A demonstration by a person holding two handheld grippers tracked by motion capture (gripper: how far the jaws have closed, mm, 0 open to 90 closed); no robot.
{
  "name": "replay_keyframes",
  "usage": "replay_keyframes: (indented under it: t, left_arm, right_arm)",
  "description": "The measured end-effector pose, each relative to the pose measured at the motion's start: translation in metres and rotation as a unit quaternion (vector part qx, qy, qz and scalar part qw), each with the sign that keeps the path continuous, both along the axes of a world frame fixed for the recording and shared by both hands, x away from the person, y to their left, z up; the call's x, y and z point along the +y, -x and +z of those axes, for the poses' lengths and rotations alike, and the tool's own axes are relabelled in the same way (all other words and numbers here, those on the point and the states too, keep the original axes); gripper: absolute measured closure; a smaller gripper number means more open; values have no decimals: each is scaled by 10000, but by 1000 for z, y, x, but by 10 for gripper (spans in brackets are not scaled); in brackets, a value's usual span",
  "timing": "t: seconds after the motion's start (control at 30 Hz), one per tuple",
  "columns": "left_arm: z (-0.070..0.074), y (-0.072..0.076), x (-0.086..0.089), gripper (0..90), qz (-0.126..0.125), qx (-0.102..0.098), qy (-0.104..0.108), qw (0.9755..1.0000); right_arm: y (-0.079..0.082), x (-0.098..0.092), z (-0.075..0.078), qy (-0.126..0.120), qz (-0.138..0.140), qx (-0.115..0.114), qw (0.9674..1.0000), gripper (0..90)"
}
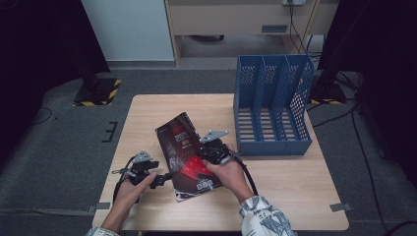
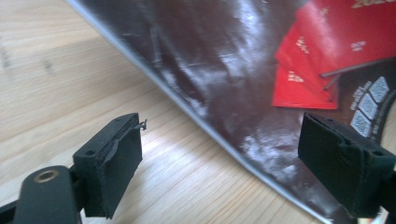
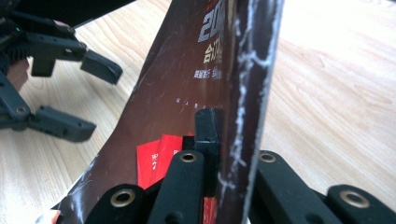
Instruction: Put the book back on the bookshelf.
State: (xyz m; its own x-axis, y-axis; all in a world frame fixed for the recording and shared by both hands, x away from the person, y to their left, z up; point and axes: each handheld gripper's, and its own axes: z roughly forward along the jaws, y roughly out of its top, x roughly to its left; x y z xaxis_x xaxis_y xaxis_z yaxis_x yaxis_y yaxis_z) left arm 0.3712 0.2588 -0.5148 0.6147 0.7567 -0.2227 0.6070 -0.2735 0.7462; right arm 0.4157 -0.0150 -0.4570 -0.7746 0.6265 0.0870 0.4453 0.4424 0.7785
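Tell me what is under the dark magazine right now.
The wooden table lies under the magazine. Its right edge is lifted, clamped in the right gripper; its left edge sits low by the open left gripper. The tabletop beneath the cover is hidden.

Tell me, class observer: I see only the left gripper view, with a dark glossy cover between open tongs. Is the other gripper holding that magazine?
Observer: Yes. In the right gripper view the right tongs are shut on the magazine, clamping its edge.
Operator: Is anything else on the table?
Observer: A blue file rack with three slots stands at the far right of the table in the high view.
Operator: Is the magazine flat?
Observer: No. In the high view one side is lifted by the right tongs, while the edge nearer the left tongs rests on the wood.
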Motion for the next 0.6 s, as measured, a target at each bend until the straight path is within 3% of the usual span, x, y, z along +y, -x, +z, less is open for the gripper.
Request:
replay_keyframes:
  t: [0.17,0.3,0.6]
  left_arm:
    - [-4,-7,-9,134,-126,-31,-86,9999]
    - [-9,-13,-11,140,-128,24,87,9999]
    - [-13,-18,-19,186,-279,83,129,9995]
  right_arm:
    - [-1,-1,4,-62,-33,-103,9999,870]
    - [-1,-1,7,-108,-28,-149,9998,870]
    - [0,1,9,-243,5,-202,9995,870]
